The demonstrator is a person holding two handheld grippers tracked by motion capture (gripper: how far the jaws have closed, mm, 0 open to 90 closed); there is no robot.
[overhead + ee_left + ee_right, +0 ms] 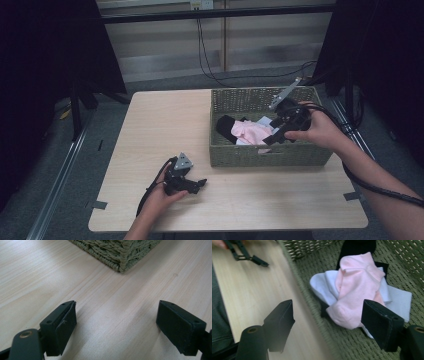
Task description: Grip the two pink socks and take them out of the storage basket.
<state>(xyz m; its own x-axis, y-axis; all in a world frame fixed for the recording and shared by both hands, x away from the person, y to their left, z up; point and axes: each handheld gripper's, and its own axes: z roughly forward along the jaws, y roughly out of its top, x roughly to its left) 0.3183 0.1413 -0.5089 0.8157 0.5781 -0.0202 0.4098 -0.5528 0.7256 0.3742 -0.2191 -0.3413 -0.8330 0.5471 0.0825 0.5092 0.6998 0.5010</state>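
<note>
The desk, a pale wood top, carried a woven green basket on its far right part. Inside the basket lay a small heap of socks: a pink sock draped on top, a white sock spread beneath it and showing at both sides, and a black sock at the far end of the heap, partly covered by the others.

The right hand-held gripper hung over the basket, above the near right part of it, with the person's hand wrapped around its body. In the right gripper view its jaws stood wide apart with nothing pressed between them: the near end of the pink sock showed in the gap, close to one jaw, lying on the basket floor and not gripped; the other jaw showed over the basket's near wall and the desk beyond it.

The left hand-held gripper rested low on the desk, near the front edge, just beside the basket's near left corner but apart from it. Its jaws were open too, with bare wood between them in the left gripper view and the basket corner ahead.
</note>
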